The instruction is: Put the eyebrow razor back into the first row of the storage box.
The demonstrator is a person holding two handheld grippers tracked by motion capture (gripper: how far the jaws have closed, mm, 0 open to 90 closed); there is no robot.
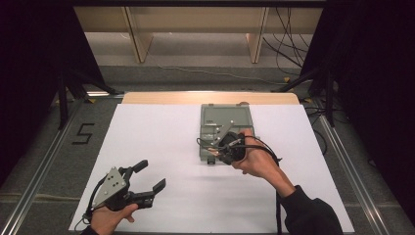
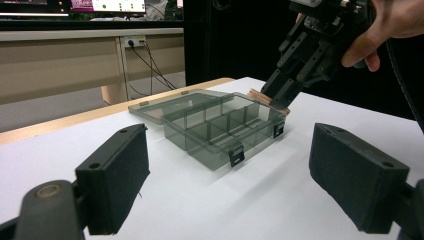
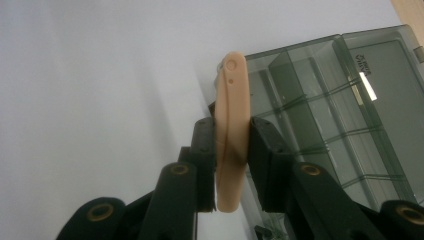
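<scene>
Fig.: Right gripper [image 3: 232, 165] clamped on a flat beige strip [image 3: 232, 130], jaws pressed to both faces, strip edge-on and sticking out past the tips. It hovers over the near-right corner of the open smoky plastic box [image 2: 220, 132], whose lid [image 1: 226, 115] lies folded back flat on the white table [image 1: 156, 147]. From the left gripper view, the strip [image 2: 269, 100] sits just above the box rim, tilted, not yet inside. Left gripper [image 1: 145, 178] is wide open w/ nothing in it, held low near the table's front-left, well apart from the box.

Probable step: drop strip into a compartment. To do it well: turn the strip parallel to the dividers, lower its end past the rim before releasing, and open slowly so it doesn't bounce out. The box is light and could slide if nudged; the free left gripper could steady the front wall by the latches [image 2: 236, 156]. Which compartment is meant: can't tell.
</scene>
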